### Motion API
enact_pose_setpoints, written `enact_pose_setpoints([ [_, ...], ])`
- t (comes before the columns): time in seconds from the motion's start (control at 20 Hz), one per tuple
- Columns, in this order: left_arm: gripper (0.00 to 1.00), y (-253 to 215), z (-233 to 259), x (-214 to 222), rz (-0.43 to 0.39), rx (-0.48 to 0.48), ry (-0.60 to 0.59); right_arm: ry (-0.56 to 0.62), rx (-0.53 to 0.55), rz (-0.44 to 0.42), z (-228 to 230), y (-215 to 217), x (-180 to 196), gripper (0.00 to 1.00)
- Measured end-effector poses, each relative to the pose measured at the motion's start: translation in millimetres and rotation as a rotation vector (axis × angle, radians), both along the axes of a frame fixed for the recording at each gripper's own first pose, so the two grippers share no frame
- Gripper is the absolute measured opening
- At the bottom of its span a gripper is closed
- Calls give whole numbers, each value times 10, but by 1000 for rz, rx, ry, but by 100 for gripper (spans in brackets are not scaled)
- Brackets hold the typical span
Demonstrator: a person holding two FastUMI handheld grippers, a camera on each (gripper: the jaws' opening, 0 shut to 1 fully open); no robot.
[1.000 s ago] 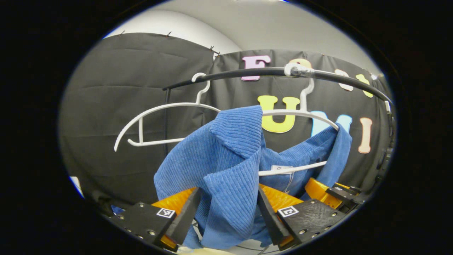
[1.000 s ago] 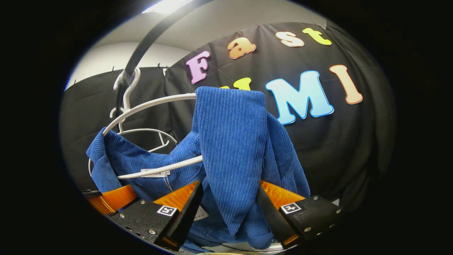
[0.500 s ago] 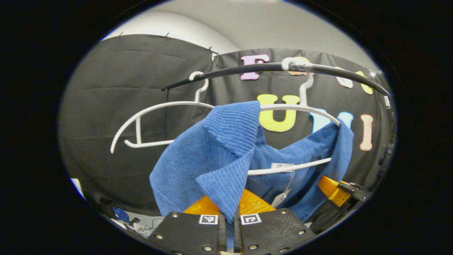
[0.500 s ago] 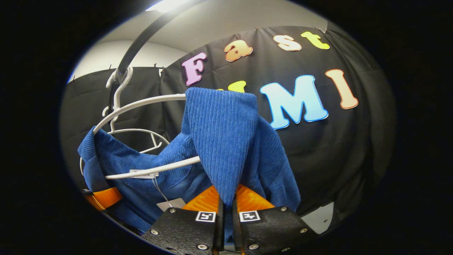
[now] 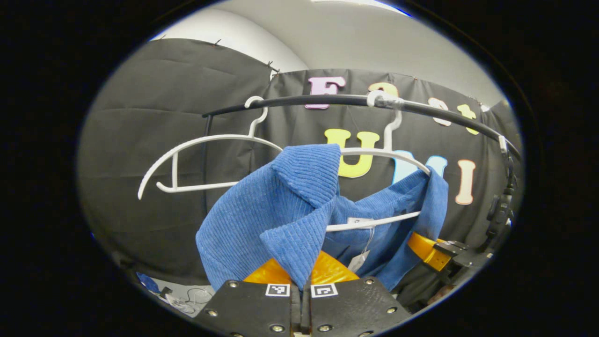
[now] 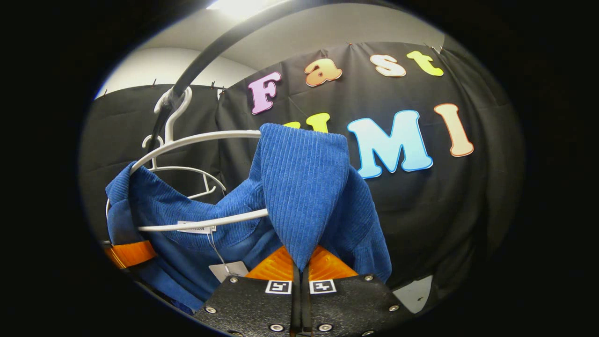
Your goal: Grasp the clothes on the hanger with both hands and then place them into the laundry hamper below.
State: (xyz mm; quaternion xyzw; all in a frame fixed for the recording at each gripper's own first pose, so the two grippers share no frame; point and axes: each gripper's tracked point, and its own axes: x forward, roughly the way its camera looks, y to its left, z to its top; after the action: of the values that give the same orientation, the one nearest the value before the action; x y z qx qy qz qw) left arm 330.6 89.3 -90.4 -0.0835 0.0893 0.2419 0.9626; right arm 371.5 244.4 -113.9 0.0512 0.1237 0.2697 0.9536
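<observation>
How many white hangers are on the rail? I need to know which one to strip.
2: an empty hanger on the rail's left part, and the hanger carrying the blue garment further right.

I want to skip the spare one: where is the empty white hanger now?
In the left gripper view the empty hanger hangs on the black rail, left of the hanger carrying the blue garment.

I cannot read any words here. The small white neck label inside my blue corduroy shirt is too tiny, and its paper tag looks blank.
</observation>
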Motion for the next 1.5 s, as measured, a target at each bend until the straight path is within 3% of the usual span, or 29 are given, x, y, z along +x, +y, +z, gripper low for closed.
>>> enact_pose_setpoints([
  [0.4, 3, 44, 201, -102, -116, -28, -41, -49, -25, -113, 158, -112, -51, 0],
  [0.7, 0, 142, 459, -220, -150, -14, -62, -66, 8, -190, 284, -225, 75, 0],
  [1.4, 2, 965, 841, -257, -71, 194, -40, -122, 80, -322, 465, -518, 538, 0],
  [1.5, 2, 1087, 859, -250, -60, 186, -43, -136, 83, -325, 492, -521, 577, 0],
])
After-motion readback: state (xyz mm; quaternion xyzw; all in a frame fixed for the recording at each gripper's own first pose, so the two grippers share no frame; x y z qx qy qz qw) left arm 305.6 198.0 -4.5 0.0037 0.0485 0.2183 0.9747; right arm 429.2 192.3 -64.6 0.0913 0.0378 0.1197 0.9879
